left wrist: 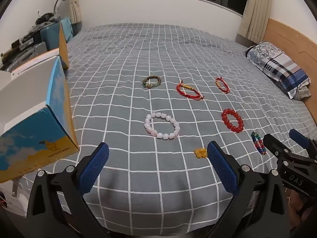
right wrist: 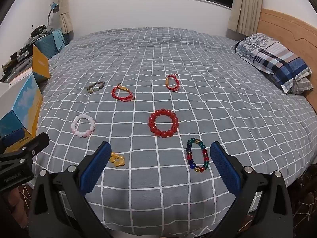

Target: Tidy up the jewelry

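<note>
Several bracelets lie on the grey checked bed (left wrist: pixel 138 59). A pink bead bracelet (left wrist: pixel 162 125) lies ahead of my open, empty left gripper (left wrist: pixel 157 158). A yellow bead bracelet (left wrist: pixel 200 152) sits by its right finger. A red bead bracelet (right wrist: pixel 163 126), a multicolour bead bracelet (right wrist: pixel 197 155), two red cord bracelets (right wrist: pixel 121 93) (right wrist: pixel 172 82) and a brown-green bead bracelet (right wrist: pixel 96 86) lie ahead of my open, empty right gripper (right wrist: pixel 159 156). The open blue and yellow box (left wrist: pixel 39 130) stands at the bed's left edge.
A patterned pillow (right wrist: pixel 275 59) lies at the right against the wooden headboard (right wrist: pixel 287 25). Luggage and clutter (left wrist: pixel 39 33) stand beyond the box at the left. The bed's front edge is just under both grippers.
</note>
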Motion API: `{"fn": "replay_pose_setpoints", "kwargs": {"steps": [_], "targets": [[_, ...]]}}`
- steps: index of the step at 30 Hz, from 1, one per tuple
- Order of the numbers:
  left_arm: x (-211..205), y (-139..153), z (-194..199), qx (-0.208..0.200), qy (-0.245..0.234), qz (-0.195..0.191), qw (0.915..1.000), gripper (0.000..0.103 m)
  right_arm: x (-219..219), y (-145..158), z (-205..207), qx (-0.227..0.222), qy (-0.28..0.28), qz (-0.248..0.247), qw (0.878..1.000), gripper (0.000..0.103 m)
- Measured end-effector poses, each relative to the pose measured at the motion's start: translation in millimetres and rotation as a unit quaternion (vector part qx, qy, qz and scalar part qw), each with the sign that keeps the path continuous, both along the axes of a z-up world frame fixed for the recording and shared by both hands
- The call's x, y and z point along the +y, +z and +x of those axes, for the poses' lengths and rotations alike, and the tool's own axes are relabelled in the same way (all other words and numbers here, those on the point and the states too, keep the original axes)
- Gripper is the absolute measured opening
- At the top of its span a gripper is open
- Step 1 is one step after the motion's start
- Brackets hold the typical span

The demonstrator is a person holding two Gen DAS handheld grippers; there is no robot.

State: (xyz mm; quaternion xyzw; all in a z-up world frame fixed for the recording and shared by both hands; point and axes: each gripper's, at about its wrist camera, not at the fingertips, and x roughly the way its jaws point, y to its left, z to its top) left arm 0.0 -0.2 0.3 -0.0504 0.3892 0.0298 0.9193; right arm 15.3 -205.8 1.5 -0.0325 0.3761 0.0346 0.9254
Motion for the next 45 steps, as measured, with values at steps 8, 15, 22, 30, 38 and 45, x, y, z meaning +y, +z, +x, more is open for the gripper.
{"fn": "replay_pose_setpoints", "kwargs": {"steps": [8,15,22,30,38,45], "targets": [[-4.5,5.4,0.4,0.001,-0.009,-0.002,1.0000,0.097,0.5,-0.3,-0.4,0.000,0.000,0.000,1.000,0.096],[-4.0,6.5,-1.7,-0.004,-0.007,0.002,1.0000,0.097,1.2,1.4,-2.2,-0.002,0.000,-0.001,1.000,0.096],[-4.8,7.1,-5.3,-0.008,-0.010,0.006,0.9999,0.097,3.0,-1.3,-3.6,-0.001,0.001,0.000,1.000,0.096],[-5.1,6.2,-6.4,-0.007,-0.007,0.008,0.9999,0.097,4.0,-2.5,-2.4,0.002,0.001,0.001,1.000,0.096],[-6.2,6.9,-6.3,-0.006,-0.007,0.009,0.9999,0.097,4.5,-2.5,-2.0,0.003,0.001,0.000,1.000,0.096],[-8.8,5.8,-5.6,-0.004,-0.006,0.011,0.9999,0.097,4.9,-2.1,-2.2,0.002,0.000,0.000,1.000,0.096]]}}
